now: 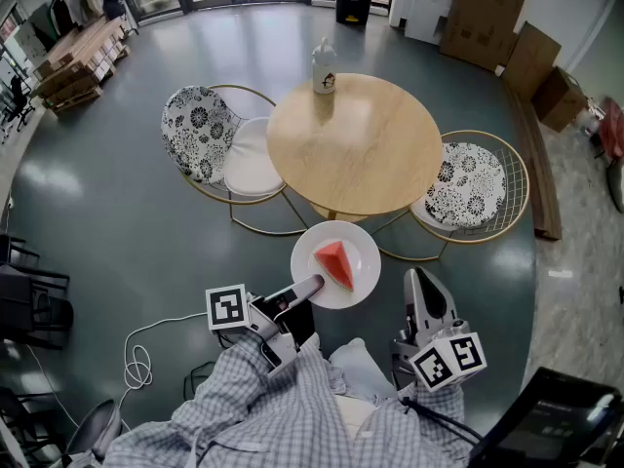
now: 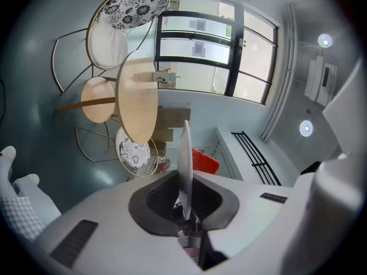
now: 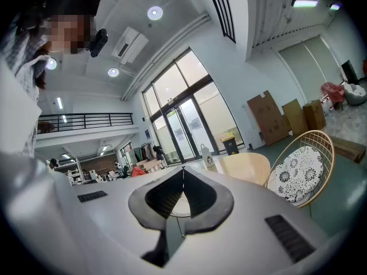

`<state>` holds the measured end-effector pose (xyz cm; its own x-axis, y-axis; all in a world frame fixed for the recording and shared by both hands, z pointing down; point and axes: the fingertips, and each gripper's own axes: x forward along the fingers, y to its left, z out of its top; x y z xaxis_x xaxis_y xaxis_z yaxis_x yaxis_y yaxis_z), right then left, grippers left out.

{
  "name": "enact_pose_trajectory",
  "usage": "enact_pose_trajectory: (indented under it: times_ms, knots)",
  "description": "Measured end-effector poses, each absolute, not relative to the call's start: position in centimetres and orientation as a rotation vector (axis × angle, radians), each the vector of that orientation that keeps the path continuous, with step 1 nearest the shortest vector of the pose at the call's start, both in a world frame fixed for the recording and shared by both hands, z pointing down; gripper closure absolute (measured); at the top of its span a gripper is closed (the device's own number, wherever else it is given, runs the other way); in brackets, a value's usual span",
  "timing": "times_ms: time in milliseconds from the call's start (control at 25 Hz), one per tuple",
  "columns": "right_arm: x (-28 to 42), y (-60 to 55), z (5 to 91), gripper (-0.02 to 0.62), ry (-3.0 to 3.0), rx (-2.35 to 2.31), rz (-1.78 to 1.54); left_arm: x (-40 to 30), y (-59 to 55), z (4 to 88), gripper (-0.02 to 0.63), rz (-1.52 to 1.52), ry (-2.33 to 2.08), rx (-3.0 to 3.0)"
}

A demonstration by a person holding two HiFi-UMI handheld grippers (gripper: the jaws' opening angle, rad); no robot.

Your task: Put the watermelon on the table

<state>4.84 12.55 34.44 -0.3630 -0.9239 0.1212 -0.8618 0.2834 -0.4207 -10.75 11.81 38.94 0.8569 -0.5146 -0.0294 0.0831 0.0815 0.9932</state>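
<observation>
A red wedge of watermelon point(image 1: 335, 262) lies on a white plate point(image 1: 365, 250). My left gripper point(image 1: 314, 283) is shut on the plate's left rim and holds it level in the air, just short of the near edge of the round wooden table point(image 1: 356, 144). In the left gripper view the plate point(image 2: 184, 153) runs edge-on between the jaws, with the watermelon point(image 2: 205, 160) behind it and the table point(image 2: 137, 96) beyond. My right gripper point(image 1: 418, 281) hangs shut and empty to the right of the plate; in its own view the right gripper point(image 3: 183, 175) points at the table point(image 3: 246, 168).
A white bottle point(image 1: 324, 66) stands at the table's far edge. Wire chairs with patterned cushions flank the table at left point(image 1: 210, 135) and right point(image 1: 473, 188). A white cable point(image 1: 141, 359) lies on the floor at lower left. Cardboard boxes point(image 1: 487, 13) lean against the far wall.
</observation>
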Motion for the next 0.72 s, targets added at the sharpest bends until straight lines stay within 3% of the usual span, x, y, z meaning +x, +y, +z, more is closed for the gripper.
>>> enact_pose_trajectory:
  times_ms: [720]
  knots:
    - [3.5,12.6,34.3,0.586,2.411,-1.651,-0.689,-10.8,11.9,38.1,0.578,-0.472,-0.35,1.442]
